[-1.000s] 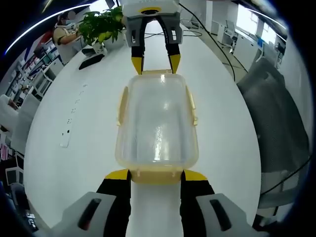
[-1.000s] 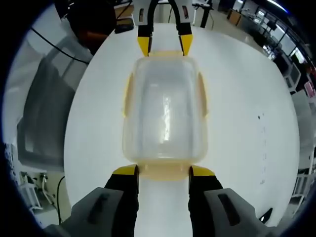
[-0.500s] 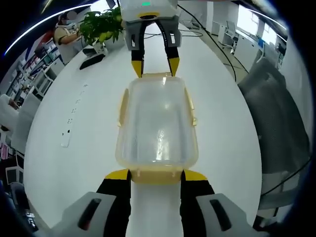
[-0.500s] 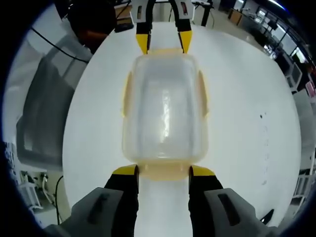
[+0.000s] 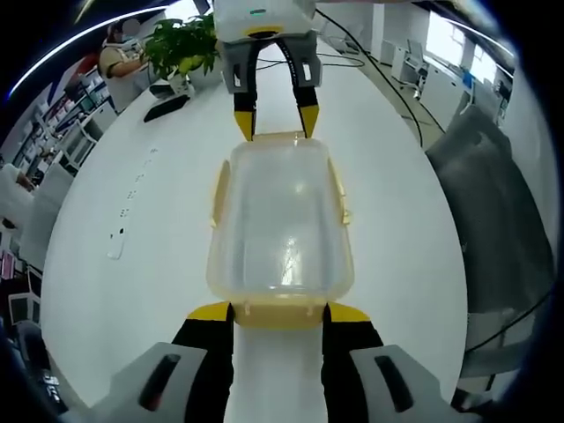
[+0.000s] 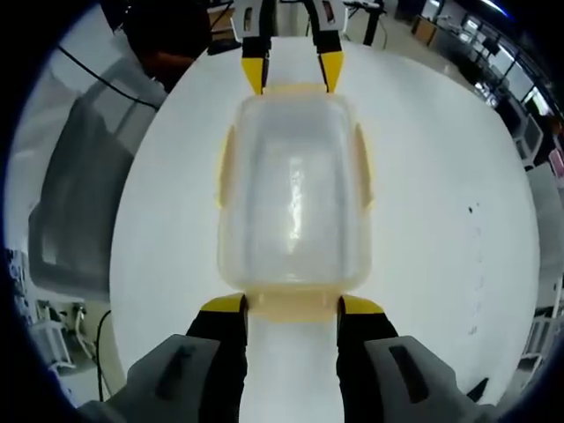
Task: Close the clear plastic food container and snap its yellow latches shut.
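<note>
Evidently the clear plastic food container sat lid-on near the middle of the white desk, lengthwise between the two tools. The left hand-held gripper stood with its jaws spread at one short end, its yellow tips flanking the yellow latch there without clamping it; the right hand-held gripper was likewise spread at the opposite end, around its own end latch. Each tool also appeared at the far end of the other's view. To do the step well, I judged each end latch should be pressed down squarely against the container wall, both ends braced together so the box did not slide, and the long-side latches dealt with afterwards. Whether any latch was already snapped could not be told: the tabs were pale, small and partly hidden by the jaw tips. The container's contents, if any, were unreadable through the cloudy lid. A potted plant stood near the desk's far edge.
</note>
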A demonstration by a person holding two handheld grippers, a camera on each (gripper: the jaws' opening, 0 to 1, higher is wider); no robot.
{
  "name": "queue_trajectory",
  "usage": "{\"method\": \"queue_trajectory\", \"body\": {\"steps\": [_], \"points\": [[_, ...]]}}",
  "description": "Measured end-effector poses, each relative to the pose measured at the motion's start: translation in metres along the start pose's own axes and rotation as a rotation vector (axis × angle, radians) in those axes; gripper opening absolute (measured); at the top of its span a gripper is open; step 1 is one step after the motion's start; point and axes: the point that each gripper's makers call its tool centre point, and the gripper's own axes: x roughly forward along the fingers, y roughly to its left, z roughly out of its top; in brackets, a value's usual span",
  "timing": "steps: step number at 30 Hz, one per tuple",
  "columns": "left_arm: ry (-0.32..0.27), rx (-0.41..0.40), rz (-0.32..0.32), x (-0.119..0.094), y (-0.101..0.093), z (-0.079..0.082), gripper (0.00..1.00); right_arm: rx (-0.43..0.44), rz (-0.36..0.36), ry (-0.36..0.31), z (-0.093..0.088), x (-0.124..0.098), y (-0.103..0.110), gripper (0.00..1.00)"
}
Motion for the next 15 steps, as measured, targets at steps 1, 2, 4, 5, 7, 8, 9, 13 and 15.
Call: {"method": "queue_trajectory", "body": {"steps": [1, 2, 4, 5, 7, 8, 9, 13, 15], "points": [[0.0, 0.0, 0.001, 0.0, 0.0001, 0.0, 0.32, 0.0, 0.001, 0.001, 0.0, 0.0002, -0.0005, 0.36], [-0.001, 0.0, 0.002, 0.0, 0.0004, 0.0001, 0.32, -0.003, 0.002, 0.002, -0.0001, 0.0006, -0.0008, 0.36], [-0.001, -0.005, 0.0, 0.0, 0.0002, 0.0002, 0.32, -0.003, 0.006, 0.005, -0.0004, 0.0012, -0.0008, 0.36], [0.0, -0.004, 0.0, 0.0001, 0.0001, 0.0002, 0.32, -0.005, 0.007, 0.006, -0.0005, 0.0017, -0.0005, 0.36], [0.001, -0.005, 0.001, 0.0006, -0.0002, -0.0001, 0.33, -0.005, 0.01, 0.005, -0.0005, 0.0015, -0.0003, 0.36], [0.001, -0.006, 0.001, 0.0011, -0.0004, -0.0004, 0.33, -0.004, 0.011, 0.004, -0.0005, 0.0014, -0.0004, 0.36], [0.002, -0.006, 0.002, 0.0021, -0.0009, -0.0009, 0.33, -0.002, 0.013, 0.002, -0.0005, 0.0014, -0.0002, 0.36], [0.001, -0.003, 0.003, 0.0044, -0.0022, -0.0009, 0.33, -0.006, 0.015, 0.009, -0.0016, 0.0008, 0.001, 0.36], [-0.001, -0.002, 0.003, 0.0049, -0.0028, -0.0007, 0.33, -0.005, 0.015, 0.008, -0.0022, 0.0006, 0.0018, 0.36]]}}
